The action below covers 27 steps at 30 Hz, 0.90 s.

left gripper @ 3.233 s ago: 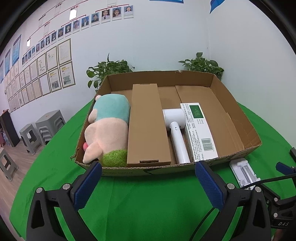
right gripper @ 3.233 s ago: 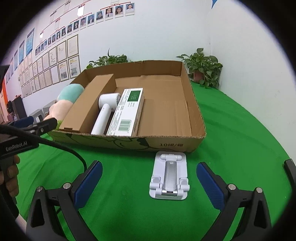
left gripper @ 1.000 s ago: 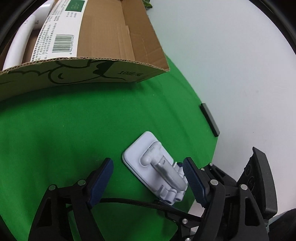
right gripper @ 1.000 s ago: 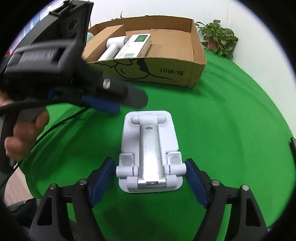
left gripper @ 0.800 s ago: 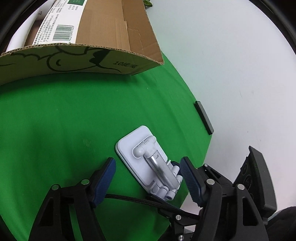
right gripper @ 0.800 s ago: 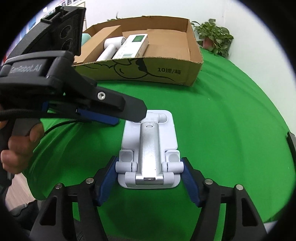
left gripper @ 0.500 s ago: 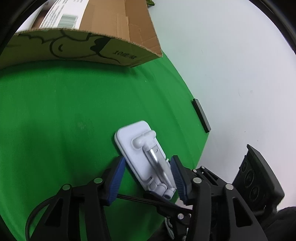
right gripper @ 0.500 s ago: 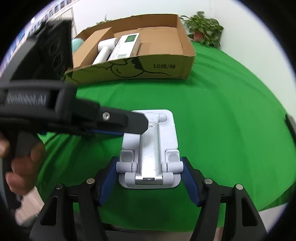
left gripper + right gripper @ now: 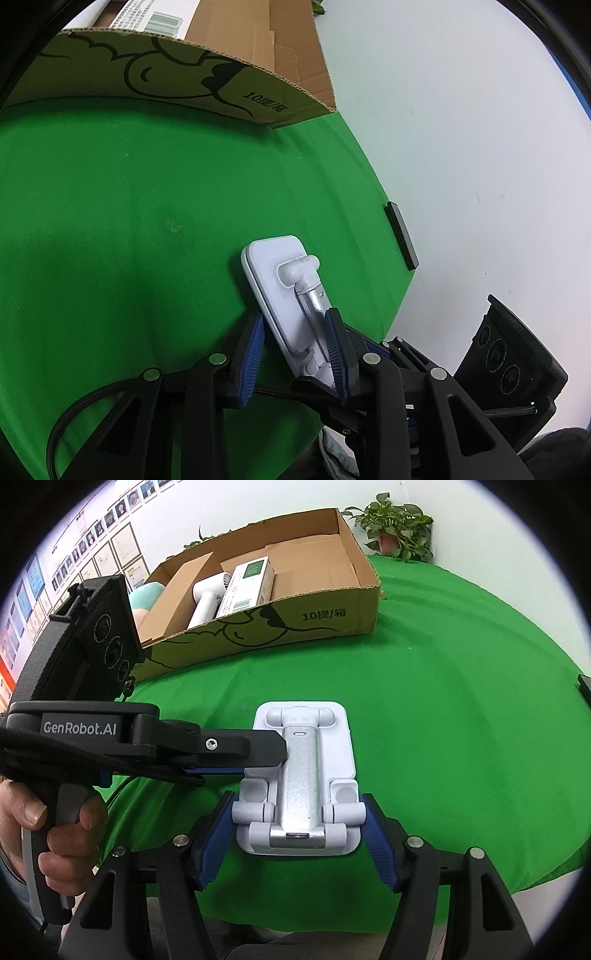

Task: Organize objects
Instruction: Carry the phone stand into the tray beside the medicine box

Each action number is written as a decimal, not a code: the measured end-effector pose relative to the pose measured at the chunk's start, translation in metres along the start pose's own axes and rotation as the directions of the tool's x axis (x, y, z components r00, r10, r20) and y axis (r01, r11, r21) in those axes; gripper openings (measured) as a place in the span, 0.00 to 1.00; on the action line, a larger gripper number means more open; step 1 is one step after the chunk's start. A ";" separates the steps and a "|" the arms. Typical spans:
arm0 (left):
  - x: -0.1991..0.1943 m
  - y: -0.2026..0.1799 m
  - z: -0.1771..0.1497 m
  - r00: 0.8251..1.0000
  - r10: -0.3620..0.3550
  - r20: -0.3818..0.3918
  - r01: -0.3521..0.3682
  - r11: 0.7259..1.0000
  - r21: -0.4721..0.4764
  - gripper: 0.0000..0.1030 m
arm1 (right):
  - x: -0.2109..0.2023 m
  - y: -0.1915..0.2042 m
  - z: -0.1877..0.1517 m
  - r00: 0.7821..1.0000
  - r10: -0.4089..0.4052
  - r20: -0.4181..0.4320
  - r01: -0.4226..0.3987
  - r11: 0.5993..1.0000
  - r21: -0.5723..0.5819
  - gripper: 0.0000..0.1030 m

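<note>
A white folding phone stand with a silver arm lies on the green tablecloth, in front of the cardboard box. My right gripper is shut on its near end, with the blue pads against the two hinge knobs. My left gripper reaches in from the left, one black finger over the stand's left side and one blue pad under it. In the left wrist view the jaws of my left gripper are closing on the stand, one pad against the plate's edge and the other against the silver arm.
The box holds a white hair dryer, a green-and-white carton, a brown carton and a plush toy. A dark flat object lies at the table's right edge. A potted plant stands behind the box. A hand grips the left handle.
The left jaws have narrowed from wide apart to pinching the stand, and the left gripper has moved in over its left side. The right pads have drawn in against the stand's near end.
</note>
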<state>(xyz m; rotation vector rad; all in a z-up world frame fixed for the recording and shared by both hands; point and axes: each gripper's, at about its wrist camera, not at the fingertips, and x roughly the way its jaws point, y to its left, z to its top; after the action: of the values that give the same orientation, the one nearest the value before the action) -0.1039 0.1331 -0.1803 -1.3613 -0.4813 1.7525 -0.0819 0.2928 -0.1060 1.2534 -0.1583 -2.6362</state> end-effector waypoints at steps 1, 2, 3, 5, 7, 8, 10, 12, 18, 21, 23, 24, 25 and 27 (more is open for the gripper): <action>-0.001 -0.001 0.000 1.000 0.001 0.005 -0.001 1.000 0.002 0.22 | 0.000 0.000 0.000 1.000 0.001 0.001 -0.001 1.000 0.000 0.63; -0.004 -0.002 -0.001 1.000 0.010 0.010 -0.010 1.000 0.006 0.14 | -0.001 -0.001 -0.001 1.000 0.005 0.003 -0.005 1.000 0.003 0.63; -0.009 -0.002 -0.003 1.000 0.011 0.013 -0.011 1.000 0.010 0.15 | -0.002 -0.002 -0.001 1.000 0.008 0.007 -0.008 1.000 0.009 0.63; -0.014 0.003 -0.002 1.000 0.008 0.025 -0.009 1.000 0.023 0.14 | -0.005 -0.001 -0.001 1.000 0.011 0.022 -0.011 1.000 0.010 0.63; -0.018 -0.002 -0.001 0.999 0.010 0.040 -0.012 0.999 0.037 0.14 | -0.008 0.001 0.000 0.999 0.004 0.040 -0.004 1.000 0.001 0.63; -0.020 -0.004 0.000 0.999 0.009 0.048 -0.012 0.999 0.044 0.14 | -0.010 0.002 0.001 0.999 0.005 0.054 -0.006 1.000 0.003 0.63; -0.028 -0.012 0.005 0.998 0.010 0.070 -0.015 0.997 0.070 0.14 | -0.015 0.005 0.005 0.996 -0.002 0.089 0.003 1.000 -0.009 0.63; -0.036 -0.021 0.010 0.996 0.014 0.093 -0.023 0.995 0.097 0.14 | -0.020 0.008 0.011 0.993 -0.010 0.120 0.014 1.000 -0.025 0.63; -0.067 -0.056 0.035 0.985 0.062 0.162 -0.095 0.973 0.209 0.14 | -0.034 0.019 0.038 0.968 -0.032 0.247 0.055 0.995 -0.087 0.63; -0.090 -0.077 0.050 0.975 0.072 0.209 -0.126 0.958 0.258 0.14 | -0.041 0.024 0.059 0.950 -0.025 0.312 0.060 0.993 -0.102 0.63; -0.106 -0.091 0.061 0.966 0.073 0.248 -0.147 0.944 0.294 0.14 | -0.049 0.027 0.076 0.933 -0.008 0.360 0.053 0.992 -0.116 0.63; -0.116 -0.098 0.064 0.961 0.074 0.266 -0.158 0.936 0.313 0.15 | -0.052 0.028 0.083 0.926 -0.003 0.378 0.054 0.991 -0.123 0.63; -0.125 -0.107 0.072 0.954 0.077 0.289 -0.177 0.924 0.338 0.15 | -0.056 0.030 0.091 0.917 -0.004 0.398 0.061 0.989 -0.132 0.63; -0.135 -0.117 0.088 0.947 0.081 0.311 -0.196 0.913 0.359 0.15 | -0.062 0.031 0.109 0.903 0.005 0.429 0.063 0.987 -0.145 0.63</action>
<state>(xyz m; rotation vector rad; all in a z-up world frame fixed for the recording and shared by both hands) -0.1333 0.1090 0.0151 -0.8813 -0.1767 2.0503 -0.1238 0.2775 0.0150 0.6160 0.0001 -2.8470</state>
